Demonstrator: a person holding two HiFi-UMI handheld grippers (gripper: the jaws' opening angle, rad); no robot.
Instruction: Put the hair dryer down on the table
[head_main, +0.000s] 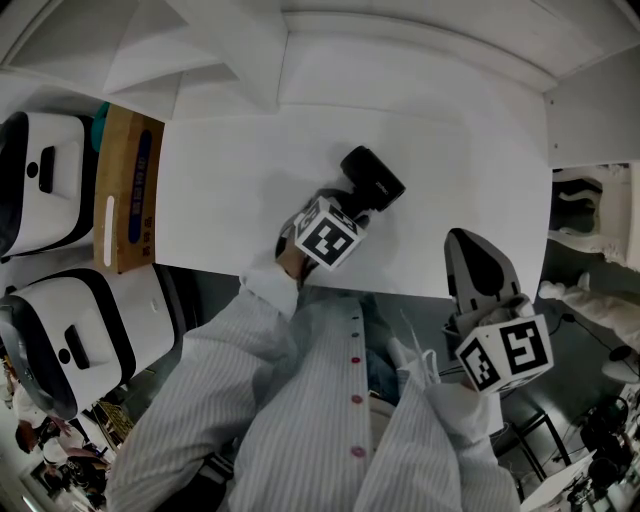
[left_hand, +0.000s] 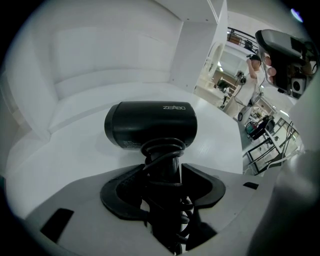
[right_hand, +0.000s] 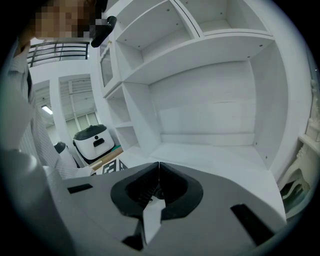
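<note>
A black hair dryer (head_main: 371, 178) lies on the white table (head_main: 230, 200), its barrel (left_hand: 150, 124) resting on the surface with a shadow under it. Its handle, with the black cord coiled round it, runs back between the jaws of my left gripper (left_hand: 162, 170), and both pads touch it. In the head view the left gripper (head_main: 350, 205) sits near the table's front edge, behind its marker cube. My right gripper (right_hand: 159, 165) is shut with nothing in it, and its tips meet. It is held off the table at the lower right, right gripper (head_main: 465, 242) pointing toward the table's front right corner.
A cardboard box (head_main: 125, 190) stands at the table's left end. Two white appliances with black panels (head_main: 40, 180) (head_main: 70, 340) sit further left. White shelves (right_hand: 200, 50) rise behind the table. A metal rack (left_hand: 265, 145) stands on the right beyond the table.
</note>
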